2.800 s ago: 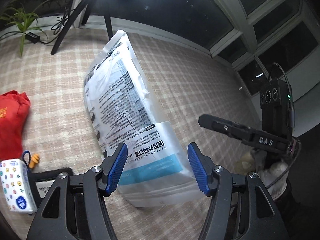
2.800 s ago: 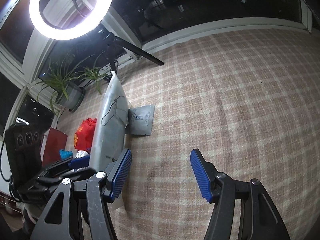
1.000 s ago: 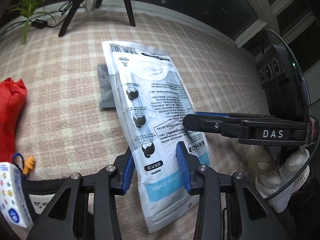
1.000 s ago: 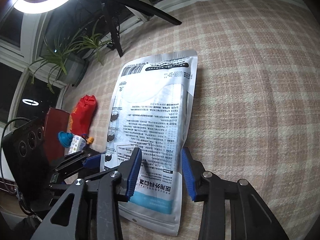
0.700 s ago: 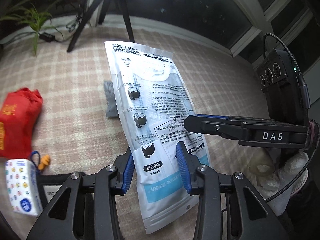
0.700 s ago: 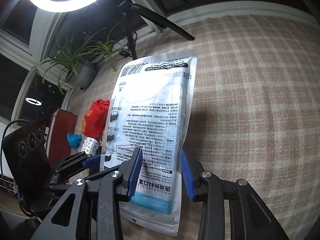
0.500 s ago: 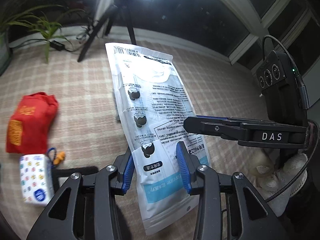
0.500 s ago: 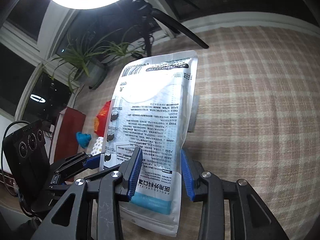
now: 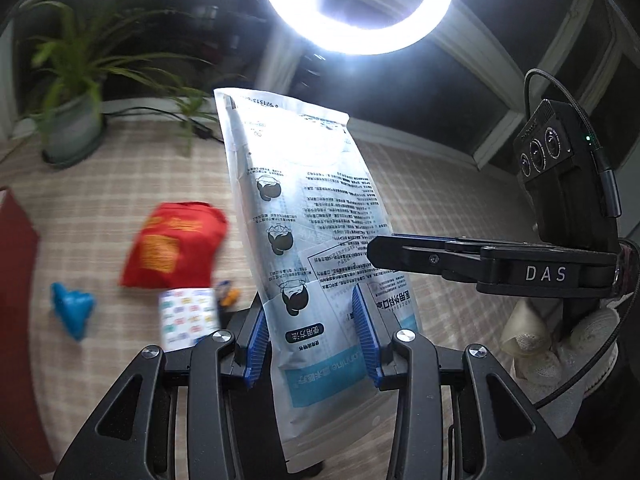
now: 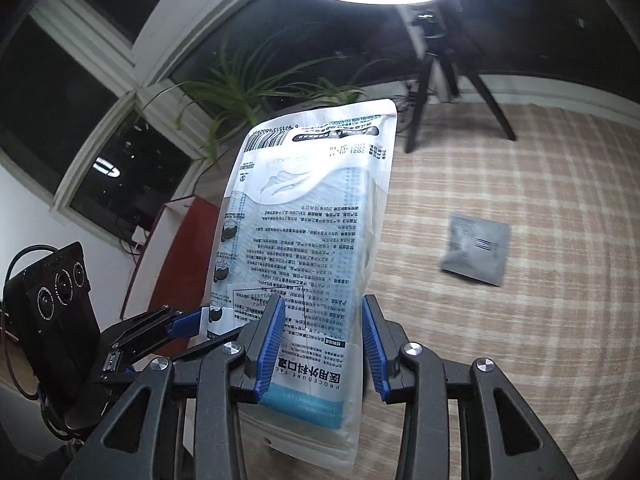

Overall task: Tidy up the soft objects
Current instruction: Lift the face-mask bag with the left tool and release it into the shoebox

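mask pack [image 9: 316, 240] lifted clear off the checked mat [image 9: 100, 184], both grippers raised

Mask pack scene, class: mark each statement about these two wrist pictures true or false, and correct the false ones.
1. Both tongs grip the mask pack. True: left tongs and right tongs both clamp its lower end.
2. The pack lies flat on the checked cloth. False: it is held up above the cloth.
3. A red bag lies on the cloth. True.
4. The grey packet sits inside the right tongs. False: it lies apart on the cloth.
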`<act>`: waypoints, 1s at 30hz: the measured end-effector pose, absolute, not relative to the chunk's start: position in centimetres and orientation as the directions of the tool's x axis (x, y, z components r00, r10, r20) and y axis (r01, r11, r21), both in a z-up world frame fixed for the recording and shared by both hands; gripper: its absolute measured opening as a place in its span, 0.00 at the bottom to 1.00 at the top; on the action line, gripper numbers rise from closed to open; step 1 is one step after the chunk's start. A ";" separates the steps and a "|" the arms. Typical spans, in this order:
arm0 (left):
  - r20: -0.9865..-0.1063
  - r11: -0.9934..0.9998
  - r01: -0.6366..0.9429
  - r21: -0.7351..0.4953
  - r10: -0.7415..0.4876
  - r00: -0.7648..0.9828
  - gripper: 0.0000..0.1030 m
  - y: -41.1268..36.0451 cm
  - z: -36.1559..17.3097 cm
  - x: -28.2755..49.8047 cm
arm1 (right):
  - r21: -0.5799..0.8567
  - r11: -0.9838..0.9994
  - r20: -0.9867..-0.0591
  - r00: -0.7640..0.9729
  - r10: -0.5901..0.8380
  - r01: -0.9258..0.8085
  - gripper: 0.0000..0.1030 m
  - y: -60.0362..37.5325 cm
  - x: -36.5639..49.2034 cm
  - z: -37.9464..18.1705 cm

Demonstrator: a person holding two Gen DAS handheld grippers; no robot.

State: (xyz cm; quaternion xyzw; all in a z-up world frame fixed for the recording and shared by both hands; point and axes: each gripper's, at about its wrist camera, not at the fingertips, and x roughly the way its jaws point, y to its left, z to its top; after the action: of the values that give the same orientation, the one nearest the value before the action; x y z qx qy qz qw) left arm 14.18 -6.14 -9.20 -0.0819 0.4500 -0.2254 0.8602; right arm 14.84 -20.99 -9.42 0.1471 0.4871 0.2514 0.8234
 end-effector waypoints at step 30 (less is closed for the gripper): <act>-0.744 0.958 -0.055 -0.281 -0.181 0.643 0.38 23.5 -6.9 8.6 | 0.513 0.688 -0.709 0.199 0.677 -0.513 0.34 12.4 14.5 -7.6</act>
State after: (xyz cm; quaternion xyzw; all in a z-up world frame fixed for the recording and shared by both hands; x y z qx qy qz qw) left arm 8.59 23.55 -6.88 -0.1405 0.4212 -0.0352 0.8953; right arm 14.52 12.41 -7.60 0.0814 0.5011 0.3864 0.7701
